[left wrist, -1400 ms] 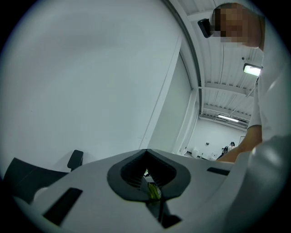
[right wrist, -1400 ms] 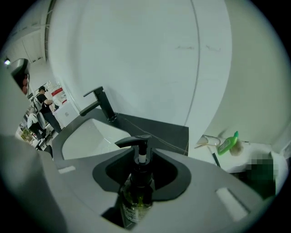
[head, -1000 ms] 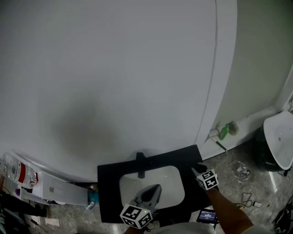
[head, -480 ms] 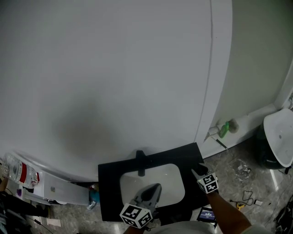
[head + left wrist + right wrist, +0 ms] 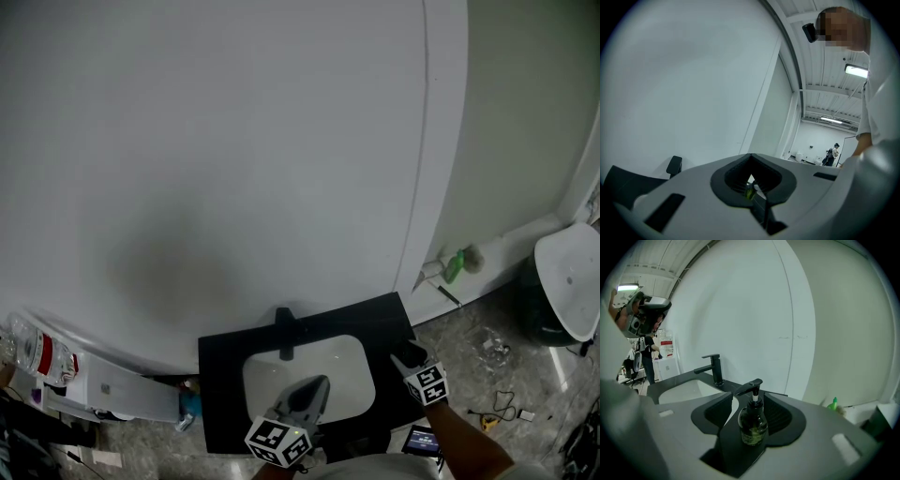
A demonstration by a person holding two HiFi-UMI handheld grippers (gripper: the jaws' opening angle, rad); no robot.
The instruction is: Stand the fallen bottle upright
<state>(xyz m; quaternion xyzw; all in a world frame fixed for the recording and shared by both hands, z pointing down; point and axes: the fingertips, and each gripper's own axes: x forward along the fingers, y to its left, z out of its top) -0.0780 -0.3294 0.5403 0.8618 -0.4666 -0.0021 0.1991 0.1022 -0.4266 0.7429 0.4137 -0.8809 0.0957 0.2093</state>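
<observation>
A dark glass pump bottle (image 5: 752, 423) with a black pump head stands upright on the black counter (image 5: 740, 451), between the jaws of my right gripper (image 5: 749, 401). The jaws are opening, and a gap shows on both sides of the bottle. In the head view, my right gripper (image 5: 410, 353) is at the counter's right front corner; the bottle is hard to make out there against the black top. My left gripper (image 5: 317, 384) is over the white basin (image 5: 272, 375), its jaws together and holding nothing. In the left gripper view, my left gripper (image 5: 750, 180) points at the white wall.
A black faucet (image 5: 286, 333) stands behind the basin, against the white wall. On the floor to the right are a green spray bottle (image 5: 456, 267), a white bin (image 5: 567, 286) and cables. A white box and packed bottles (image 5: 37, 352) lie to the left.
My right gripper has drawn back a little toward the counter's front edge. The left gripper has stayed where it was.
</observation>
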